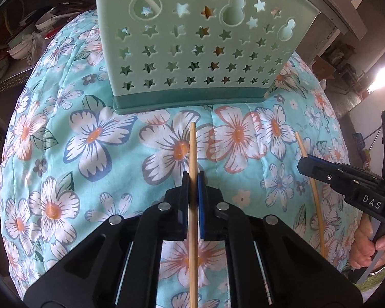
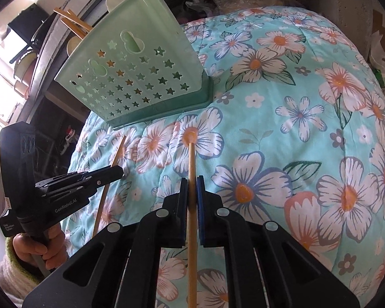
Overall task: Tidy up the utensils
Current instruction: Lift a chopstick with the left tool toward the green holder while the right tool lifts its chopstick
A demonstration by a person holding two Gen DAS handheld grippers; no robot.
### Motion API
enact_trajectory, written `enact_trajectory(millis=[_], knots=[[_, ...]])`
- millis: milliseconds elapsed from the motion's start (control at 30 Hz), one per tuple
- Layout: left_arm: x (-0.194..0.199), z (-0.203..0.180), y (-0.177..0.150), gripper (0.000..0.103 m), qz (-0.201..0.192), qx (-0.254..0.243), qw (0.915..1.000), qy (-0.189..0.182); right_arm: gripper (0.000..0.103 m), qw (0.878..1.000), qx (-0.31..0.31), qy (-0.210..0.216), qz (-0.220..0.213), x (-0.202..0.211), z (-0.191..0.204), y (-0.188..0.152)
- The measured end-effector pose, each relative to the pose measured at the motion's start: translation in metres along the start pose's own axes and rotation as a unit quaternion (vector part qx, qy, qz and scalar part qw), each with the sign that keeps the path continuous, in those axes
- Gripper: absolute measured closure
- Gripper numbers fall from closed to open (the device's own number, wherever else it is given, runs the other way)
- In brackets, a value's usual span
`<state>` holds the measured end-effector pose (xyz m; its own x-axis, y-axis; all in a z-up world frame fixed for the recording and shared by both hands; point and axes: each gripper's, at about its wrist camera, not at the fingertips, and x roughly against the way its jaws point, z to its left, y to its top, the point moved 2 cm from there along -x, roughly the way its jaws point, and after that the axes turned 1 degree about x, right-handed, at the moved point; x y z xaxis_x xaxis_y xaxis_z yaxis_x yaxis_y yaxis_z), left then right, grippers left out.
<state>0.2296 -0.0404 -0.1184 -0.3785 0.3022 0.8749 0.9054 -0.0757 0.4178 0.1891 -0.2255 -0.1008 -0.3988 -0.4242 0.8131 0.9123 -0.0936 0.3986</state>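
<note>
Left wrist: left gripper [image 1: 193,177] clenched on a chopstick [image 1: 192,143] lying on floral cloth [image 1: 95,138], green holder [image 1: 192,51] at 12 o'clock | Right wrist: right gripper [image 2: 191,182] grasped a second chopstick [image 2: 191,159], holder [image 2: 141,77] at 11 o'clock

The green utensil holder [image 1: 192,51] stood upright as the sole obstacle; floral cloth [image 1: 89,138] before and beside it lay bare.

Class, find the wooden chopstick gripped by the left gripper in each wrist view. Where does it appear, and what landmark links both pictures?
Left wrist view: the wooden chopstick runs up the bottom centre, clamped in the left gripper.
Right wrist view: same chopstick, far left.
Shared landmark: pale green star-punched plastic utensil holder.
</note>
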Motion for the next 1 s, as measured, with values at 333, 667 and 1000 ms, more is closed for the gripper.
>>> enact_trajectory(millis=[333,667,1000], knots=[[0.066,0.005,0.005,0.098,-0.057,0.005,0.9977,-0.036,0.096,0.998,0.007,0.032,-0.058,0.050,0.017,0.012],[0.125,-0.002,0.001,0.098,-0.104,-0.018,0.9928,-0.057,0.096,0.993,0.033,0.042,-0.104,0.091,0.040,0.015],[0.143,-0.013,-0.003,0.098,-0.136,-0.029,0.9885,-0.059,0.096,0.989,0.046,0.049,-0.135,0.118,0.054,0.010]])
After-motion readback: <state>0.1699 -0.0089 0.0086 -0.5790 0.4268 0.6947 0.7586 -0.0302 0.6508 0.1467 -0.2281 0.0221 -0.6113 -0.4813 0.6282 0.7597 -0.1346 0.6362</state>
